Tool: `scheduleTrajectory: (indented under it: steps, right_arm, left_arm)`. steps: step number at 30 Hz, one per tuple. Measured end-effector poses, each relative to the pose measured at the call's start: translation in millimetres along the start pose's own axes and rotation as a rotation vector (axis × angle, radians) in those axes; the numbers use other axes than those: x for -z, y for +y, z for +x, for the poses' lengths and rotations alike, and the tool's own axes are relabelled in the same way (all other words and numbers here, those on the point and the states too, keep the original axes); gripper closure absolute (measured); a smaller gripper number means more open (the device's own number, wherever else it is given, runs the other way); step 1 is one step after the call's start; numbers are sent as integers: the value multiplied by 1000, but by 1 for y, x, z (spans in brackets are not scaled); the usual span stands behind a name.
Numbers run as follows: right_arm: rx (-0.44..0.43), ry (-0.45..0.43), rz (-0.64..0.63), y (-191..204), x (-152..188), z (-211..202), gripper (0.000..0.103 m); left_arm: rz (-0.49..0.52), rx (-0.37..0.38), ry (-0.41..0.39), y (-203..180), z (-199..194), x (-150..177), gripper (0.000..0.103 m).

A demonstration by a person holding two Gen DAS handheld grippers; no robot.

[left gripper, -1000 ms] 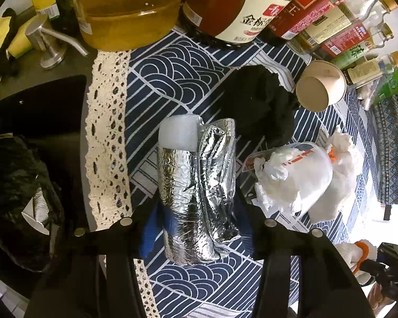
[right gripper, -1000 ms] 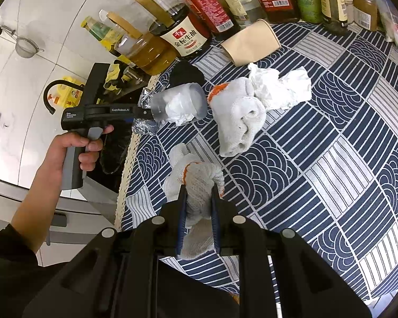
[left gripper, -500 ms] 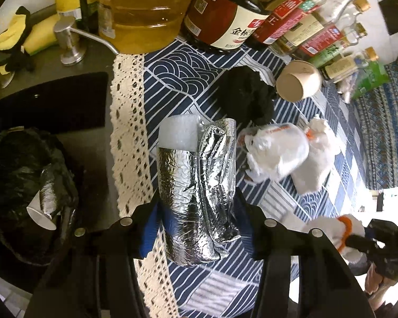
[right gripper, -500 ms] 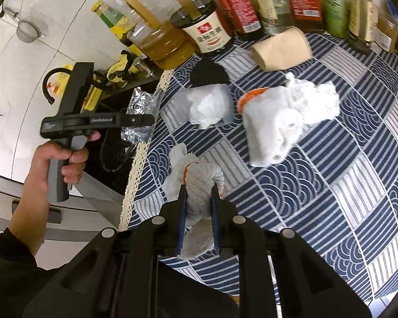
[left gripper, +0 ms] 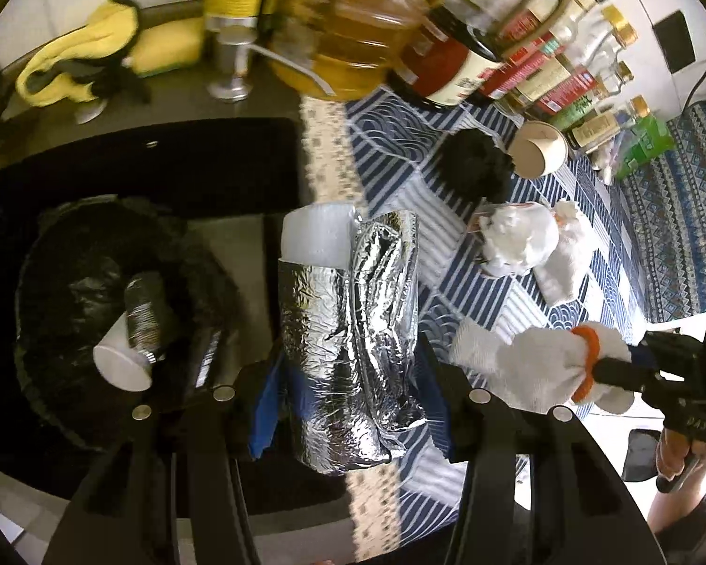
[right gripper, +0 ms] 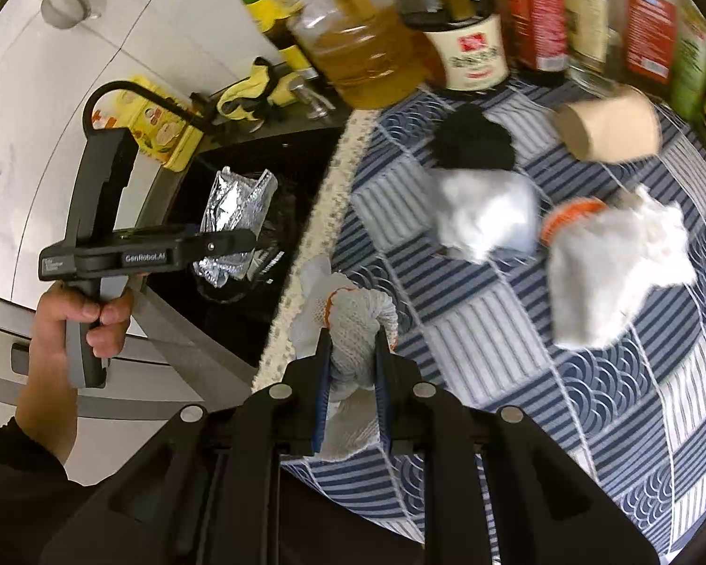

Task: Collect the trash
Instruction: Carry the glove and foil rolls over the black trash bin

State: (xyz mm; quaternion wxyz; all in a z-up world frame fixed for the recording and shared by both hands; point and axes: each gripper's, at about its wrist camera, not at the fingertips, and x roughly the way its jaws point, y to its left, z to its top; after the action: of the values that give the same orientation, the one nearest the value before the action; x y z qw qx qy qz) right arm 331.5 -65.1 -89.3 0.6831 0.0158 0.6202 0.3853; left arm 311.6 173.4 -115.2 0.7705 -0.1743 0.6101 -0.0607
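Note:
My left gripper [left gripper: 353, 376] is shut on a crumpled silver foil bundle [left gripper: 348, 329] with a white cup end showing at its top. It hangs over the lace edge of the tablecloth, beside a black bin bag [left gripper: 61, 292] that holds a white cup wrapped in foil [left gripper: 127, 348]. My right gripper [right gripper: 353, 353] is shut on a white knit glove [right gripper: 353, 315] with an orange cuff, above the cloth's lace edge. The right wrist view shows the left gripper [right gripper: 230, 245] with the foil bundle [right gripper: 235, 207] over the dark sink.
On the blue patterned tablecloth [right gripper: 494, 329] lie a clear cup stuffed with tissue [right gripper: 485, 216], another white glove [right gripper: 612, 273], a black crumpled wad [right gripper: 475, 141] and a tipped paper cup [right gripper: 607, 127]. Oil and sauce bottles [right gripper: 475, 56] line the back. A person's hand [right gripper: 84, 325] holds the left gripper.
Both grippers have swung left, away from the middle of the cloth. The foil bundle now hangs past the lace edge near the black bag, and the glove has reached that edge.

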Motion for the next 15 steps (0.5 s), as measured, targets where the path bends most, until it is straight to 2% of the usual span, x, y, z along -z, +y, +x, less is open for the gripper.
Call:
scheduleTrajectory:
  steps: [15]
  right_arm:
    - [-37, 85, -124, 109, -64, 95, 85]
  left_arm:
    - [-167, -52, -51, 138, -48, 30, 54]
